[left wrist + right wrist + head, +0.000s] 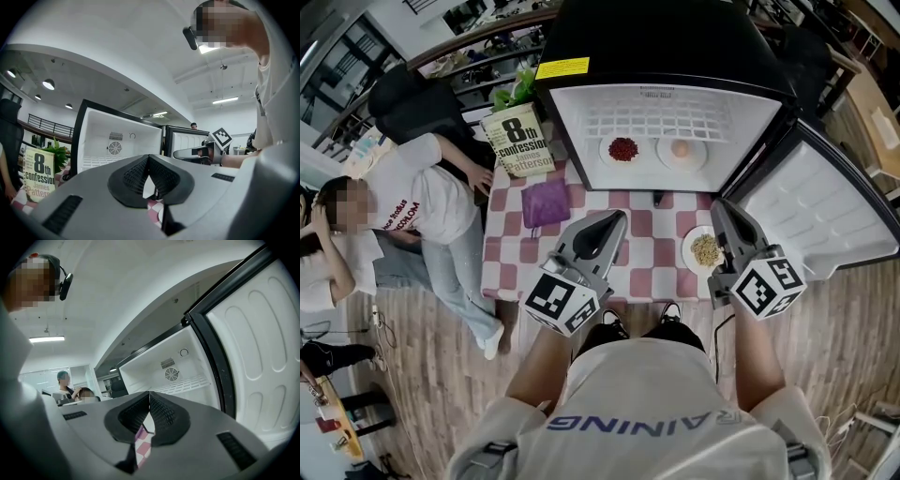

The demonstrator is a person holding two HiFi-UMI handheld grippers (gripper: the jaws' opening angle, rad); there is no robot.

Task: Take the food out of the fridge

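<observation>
The small black fridge (572, 131) stands open on the checked table (649, 255). On its white floor are a plate of red food (623, 149) and a plate with a pale orange item (681, 150). A third plate, of yellowish grains or noodles (703, 249), sits on the table in front of the fridge, partly hidden by my right gripper (718, 206). That gripper is shut and empty, hovering over this plate. My left gripper (619, 217) is also shut and empty, held over the table's middle. Both point level at the fridge interior (117, 140) (176, 376).
The fridge door (825, 211) (262, 357) hangs open at the right. A purple pouch (546, 202), a book (521, 139) (38, 176) and a green plant (517, 89) stand at the table's left. Two people (412, 211) sit left of the table.
</observation>
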